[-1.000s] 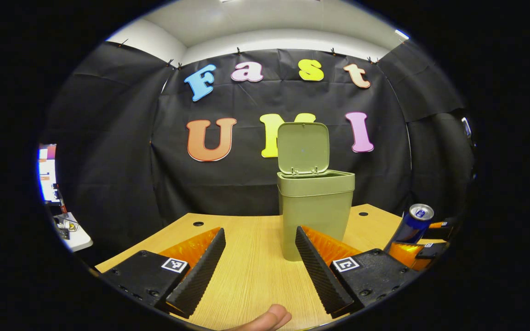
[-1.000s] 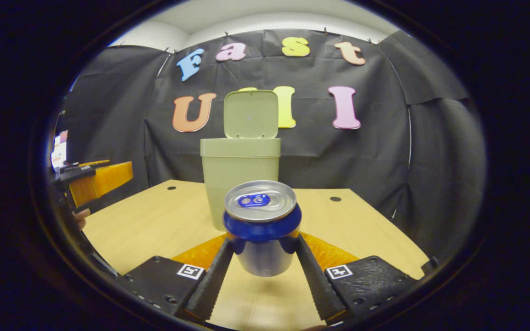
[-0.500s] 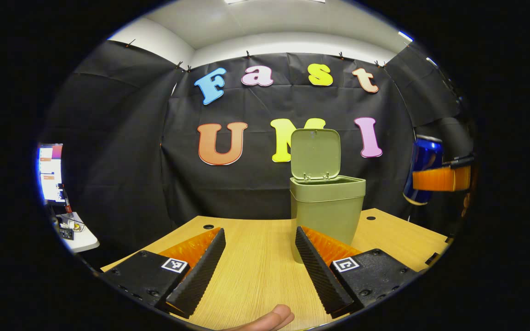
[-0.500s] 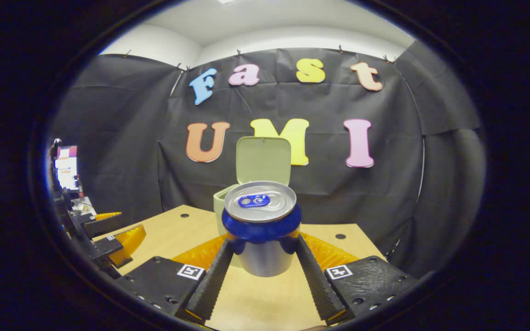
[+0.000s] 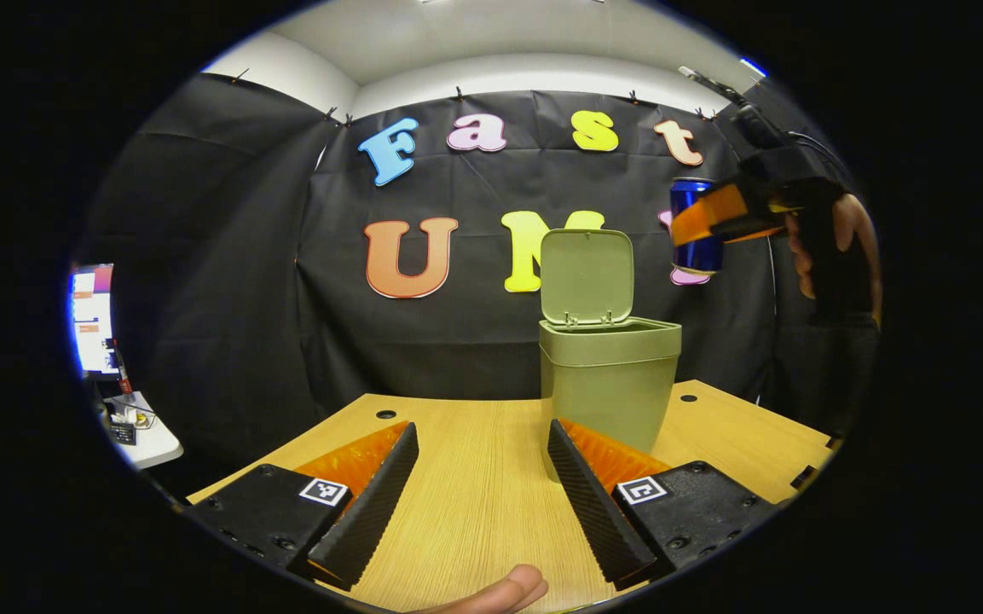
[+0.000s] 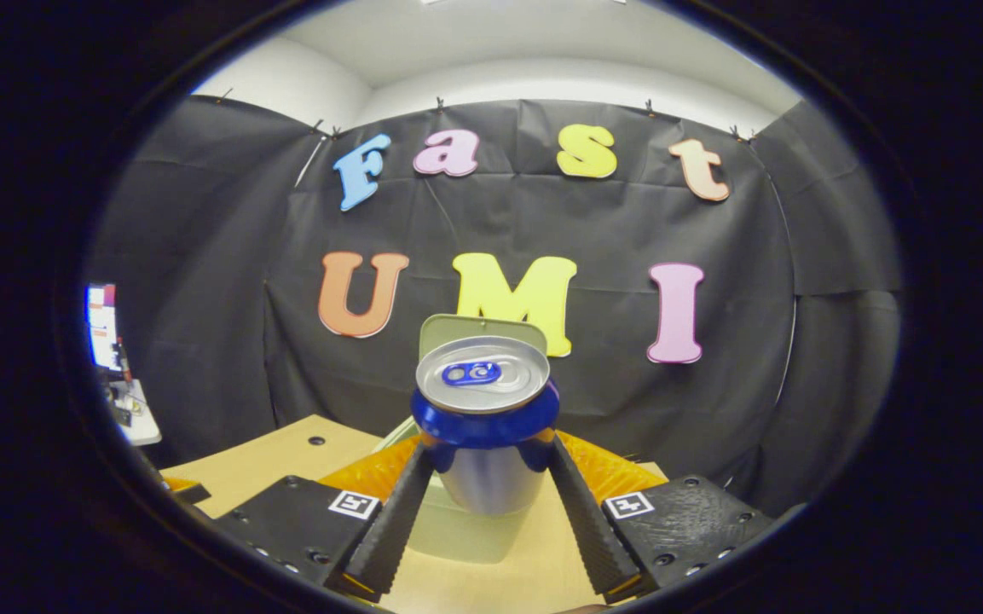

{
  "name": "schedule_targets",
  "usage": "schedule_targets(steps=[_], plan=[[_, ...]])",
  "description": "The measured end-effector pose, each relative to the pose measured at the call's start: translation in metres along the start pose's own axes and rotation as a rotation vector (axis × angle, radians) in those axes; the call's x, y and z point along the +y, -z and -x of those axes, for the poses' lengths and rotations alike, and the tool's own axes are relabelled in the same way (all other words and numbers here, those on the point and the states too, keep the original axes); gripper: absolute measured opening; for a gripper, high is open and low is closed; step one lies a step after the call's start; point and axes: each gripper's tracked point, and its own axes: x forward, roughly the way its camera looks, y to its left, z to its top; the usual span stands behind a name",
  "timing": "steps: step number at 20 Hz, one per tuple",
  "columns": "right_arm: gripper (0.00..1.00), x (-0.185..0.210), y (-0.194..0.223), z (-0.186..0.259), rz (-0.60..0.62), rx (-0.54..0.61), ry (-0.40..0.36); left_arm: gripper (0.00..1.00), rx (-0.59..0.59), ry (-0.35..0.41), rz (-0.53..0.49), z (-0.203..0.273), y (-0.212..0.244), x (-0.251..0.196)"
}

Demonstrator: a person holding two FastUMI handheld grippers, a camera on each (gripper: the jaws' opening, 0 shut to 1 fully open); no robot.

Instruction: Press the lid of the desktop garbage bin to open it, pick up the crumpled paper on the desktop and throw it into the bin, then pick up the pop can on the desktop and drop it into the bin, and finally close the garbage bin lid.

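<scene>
The right gripper (image 6: 484,477) clamps a blue-and-silver pop can (image 6: 484,422) above the open olive-green plastic bin (image 5: 609,384); the left gripper (image 5: 482,490) gapes wide before the bin.

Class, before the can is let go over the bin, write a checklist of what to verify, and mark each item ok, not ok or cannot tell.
1. Lid of the olive-green plastic garbage bin stands open: ok.
2. Right gripper clamps the blue and silver pop can on both sides: ok.
3. Can upright in the grip: ok.
4. Can directly over the bin's opening: not ok; in the left gripper view it hangs above and to the right of the bin.
5. Left gripper open, low over the wooden desktop, out of the can's path: ok.
6. Crumpled paper already in the bin: cannot tell.
</scene>
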Motion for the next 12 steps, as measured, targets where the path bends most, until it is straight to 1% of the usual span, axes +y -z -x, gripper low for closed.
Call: schedule_targets(steps=[3, 6, 8, 9, 12], plan=[[0.81, 0.01, -0.006, -0.045, -0.003, 0.034, 0.003, 0.99, -0.001, -0.002, 0.011, -0.002, 0.0, 0.003], [0.81, 0.026, 0.013, -0.087, -0.03, 0.129, -0.025, 0.98, 0.008, 0.012, 0.025, -0.004, 0.001, 0.002], [0.81, 0.032, 0.022, -0.111, -0.028, 0.168, -0.014, 0.99, 0.007, 0.013, 0.027, -0.004, 0.001, 0.004], [0.81, 0.031, 0.028, -0.121, -0.011, 0.188, 0.003, 0.99, 0.006, 0.009, 0.028, -0.004, 0.0, 0.005], [0.81, 0.042, 0.046, -0.139, 0.017, 0.223, -0.01, 0.98, 0.01, -0.001, 0.034, -0.003, -0.002, 0.006]])
